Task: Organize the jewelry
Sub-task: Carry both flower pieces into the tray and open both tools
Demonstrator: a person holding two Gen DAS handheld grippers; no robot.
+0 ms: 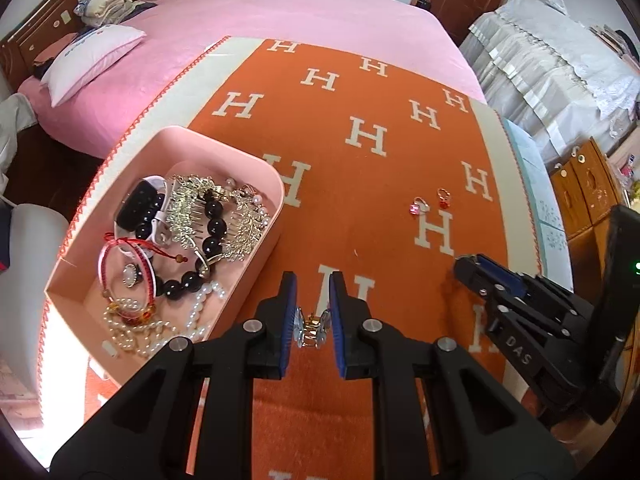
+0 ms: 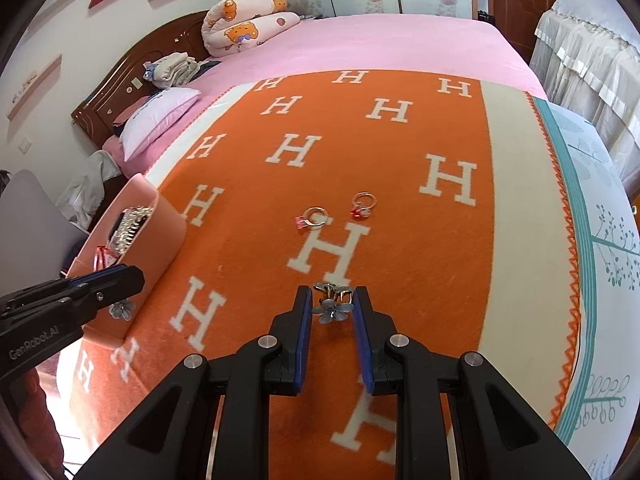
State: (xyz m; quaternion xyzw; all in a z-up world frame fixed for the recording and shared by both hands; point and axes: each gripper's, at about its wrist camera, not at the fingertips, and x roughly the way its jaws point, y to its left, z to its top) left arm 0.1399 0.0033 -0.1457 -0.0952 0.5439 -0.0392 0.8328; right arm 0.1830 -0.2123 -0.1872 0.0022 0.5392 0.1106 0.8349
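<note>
On a bed spread with a fuzzy orange blanket [image 1: 372, 208] woven with cream H letters, a smooth, round-cornered pink tray [image 1: 256, 168] sits at far left, heaped with glossy black beads [image 1: 214, 224], pearl strands [image 1: 160, 332], spiky gold hair combs [image 1: 192, 208] and a red cord bracelet [image 1: 128, 248]. Just right of the tray, the left gripper [image 1: 313, 326], blue-padded and matte black, is clamped on a small flower-petalled hair clip [image 1: 313, 328] with gold teeth. Farther right, two thin rings, one with a pink stone [image 2: 310, 218] and one with a red stone [image 2: 363, 204], lie side by side on the blanket. At right, the right gripper [image 2: 333, 308] pinches a second flower clip [image 2: 333, 304], grey-blue petals facing the camera.
</note>
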